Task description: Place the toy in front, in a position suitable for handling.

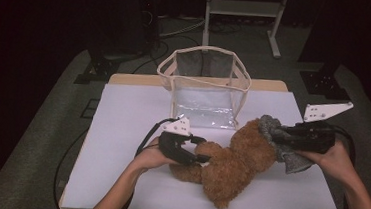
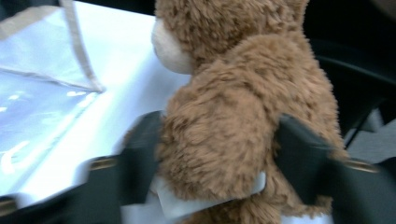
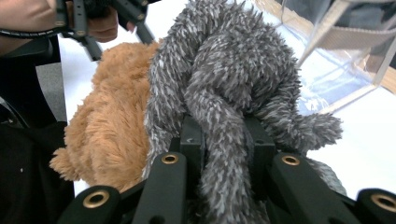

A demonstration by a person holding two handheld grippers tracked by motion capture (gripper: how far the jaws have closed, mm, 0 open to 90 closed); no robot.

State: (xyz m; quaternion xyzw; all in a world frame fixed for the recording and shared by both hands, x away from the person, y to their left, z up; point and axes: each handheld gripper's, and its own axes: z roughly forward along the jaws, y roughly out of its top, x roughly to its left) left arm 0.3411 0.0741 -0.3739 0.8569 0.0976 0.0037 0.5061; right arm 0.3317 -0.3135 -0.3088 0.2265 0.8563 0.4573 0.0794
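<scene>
High view: brown teddy bear (image 1: 234, 161) lies on the worktop (image 1: 121, 129); left gripper (image 1: 201, 150) jaws half-closed around its limb, right gripper (image 1: 275, 134) clamped on grey scarf (image 1: 290, 155). Pull gently, keeping both grips firm.

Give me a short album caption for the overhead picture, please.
Left tongs close around a brown teddy bear's limb while right tongs grip a grey furry cloth, beside a clear bag.

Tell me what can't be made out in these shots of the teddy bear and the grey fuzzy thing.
- Teddy bear: face turned away in the high view, cut off by the top edge in the left gripper view.
- Grey plush piece: whether scarf or hat is unclear; the right gripper bunches it.
- Left gripper: jaws blurred.
- Clear bag: contents unreadable through glare.
</scene>
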